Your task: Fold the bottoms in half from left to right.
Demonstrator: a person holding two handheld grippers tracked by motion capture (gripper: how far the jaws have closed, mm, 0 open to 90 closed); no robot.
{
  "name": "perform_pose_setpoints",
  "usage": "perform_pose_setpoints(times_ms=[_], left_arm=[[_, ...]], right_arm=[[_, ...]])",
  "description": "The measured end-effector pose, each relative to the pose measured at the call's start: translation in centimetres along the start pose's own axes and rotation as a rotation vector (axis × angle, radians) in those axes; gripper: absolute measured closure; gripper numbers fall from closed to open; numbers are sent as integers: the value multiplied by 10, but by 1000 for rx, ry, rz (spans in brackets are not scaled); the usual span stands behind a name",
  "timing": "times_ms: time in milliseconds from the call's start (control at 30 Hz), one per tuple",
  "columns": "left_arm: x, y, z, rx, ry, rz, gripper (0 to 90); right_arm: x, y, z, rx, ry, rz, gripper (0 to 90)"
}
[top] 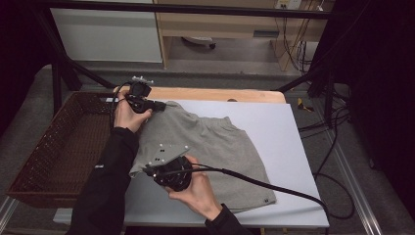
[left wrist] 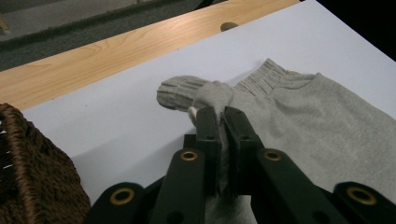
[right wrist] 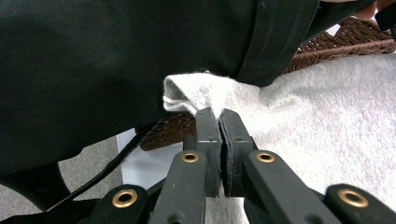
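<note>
Grey shorts [top: 215,147] lie spread on the white sheet [top: 274,127] that covers the table. My left gripper [top: 161,105] is shut on the ribbed waistband corner at the far left of the shorts; in the left gripper view the grey cloth [left wrist: 212,95] is pinched between the black jaws of this gripper [left wrist: 223,116]. My right gripper [top: 149,169] is shut on the near left hem corner; in the right gripper view the folded hem [right wrist: 187,95] sticks out past the closed jaws of this gripper [right wrist: 221,119].
A brown wicker basket [top: 54,147] stands at the left, against the table edge. Bare wood [top: 220,94] shows along the table's far side. A black sleeve [top: 105,186] crosses the near left, and a black cable [top: 274,188] trails right over the sheet.
</note>
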State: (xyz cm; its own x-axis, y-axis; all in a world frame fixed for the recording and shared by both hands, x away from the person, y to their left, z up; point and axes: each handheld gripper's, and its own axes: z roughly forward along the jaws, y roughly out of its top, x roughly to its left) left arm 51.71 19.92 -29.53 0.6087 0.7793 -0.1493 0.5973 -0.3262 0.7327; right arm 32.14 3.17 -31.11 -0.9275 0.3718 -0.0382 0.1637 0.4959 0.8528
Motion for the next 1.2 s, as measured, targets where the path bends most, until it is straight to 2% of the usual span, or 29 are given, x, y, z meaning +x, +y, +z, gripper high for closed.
perform_pose_setpoints(times_ms=[267, 800, 1200], left_arm=[[-5, 3, -8, -7, 4, 12, 852], [0, -2, -25, -22, 19, -11, 851], [-8, -4, -7, 9, 31, -39, 851]], right_arm=[[2, 4, -2, -6, 3, -3, 881], [10, 14, -1, -9, 18, -23, 881], [7, 4, -3, 16, 11, -17, 880]])
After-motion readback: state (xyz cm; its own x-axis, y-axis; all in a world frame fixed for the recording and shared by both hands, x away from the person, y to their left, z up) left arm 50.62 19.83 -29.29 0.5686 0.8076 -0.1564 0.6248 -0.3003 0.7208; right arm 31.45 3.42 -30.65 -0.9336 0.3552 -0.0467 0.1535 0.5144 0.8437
